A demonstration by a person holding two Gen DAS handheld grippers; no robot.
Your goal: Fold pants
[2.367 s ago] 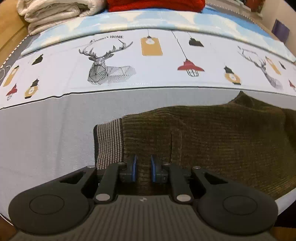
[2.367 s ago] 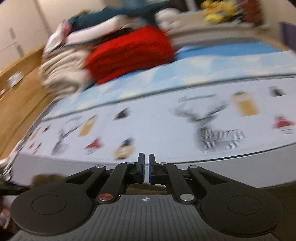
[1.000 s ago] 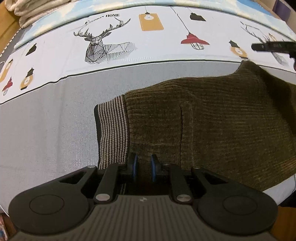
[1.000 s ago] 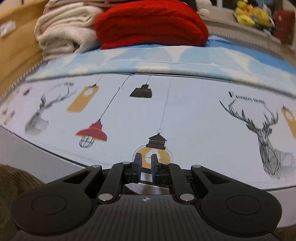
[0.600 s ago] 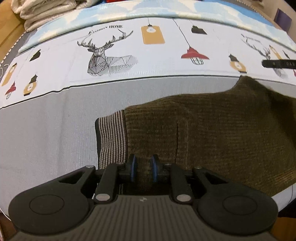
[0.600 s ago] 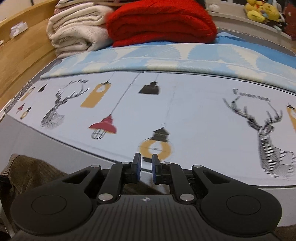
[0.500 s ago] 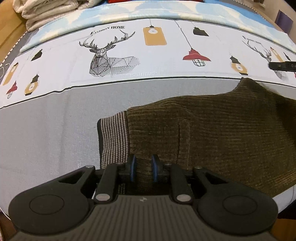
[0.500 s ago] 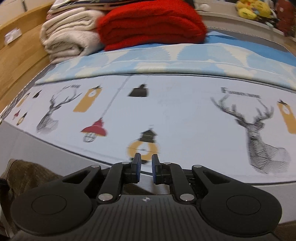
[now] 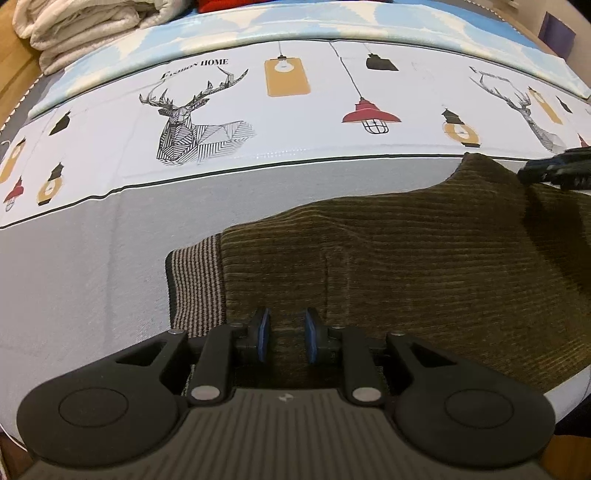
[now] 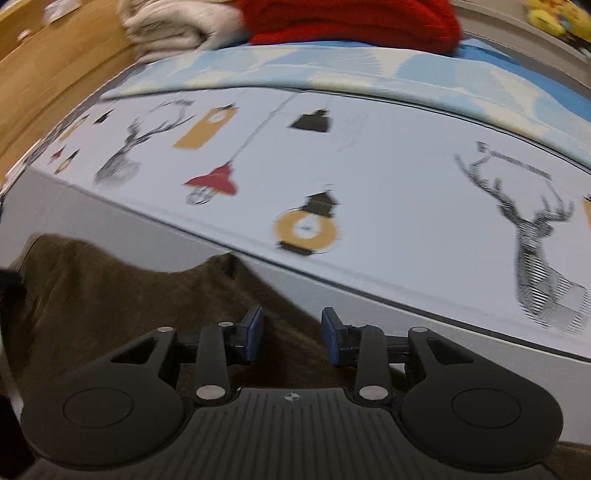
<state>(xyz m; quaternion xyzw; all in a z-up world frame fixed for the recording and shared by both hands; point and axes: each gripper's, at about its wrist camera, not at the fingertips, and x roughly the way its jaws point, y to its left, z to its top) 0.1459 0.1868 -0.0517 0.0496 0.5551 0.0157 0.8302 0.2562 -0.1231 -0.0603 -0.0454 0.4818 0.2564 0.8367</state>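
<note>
Deer-print bed sheet (image 9: 258, 110) carries brown corduroy pants (image 9: 406, 258). Left tool (image 9: 284, 334) narrow, just been opening, cloth between its pads. Right tool (image 10: 291, 334) wider, also just opening above pants edge, gripping nothing.

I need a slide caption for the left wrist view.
Left gripper above brown corduroy pants on a deer-print bedsheet.

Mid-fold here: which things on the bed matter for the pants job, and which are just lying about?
Job:
- brown corduroy pants
- left gripper
- right gripper

Lying about:
- red blanket
- folded cream blanket
- yellow plush toys
</note>
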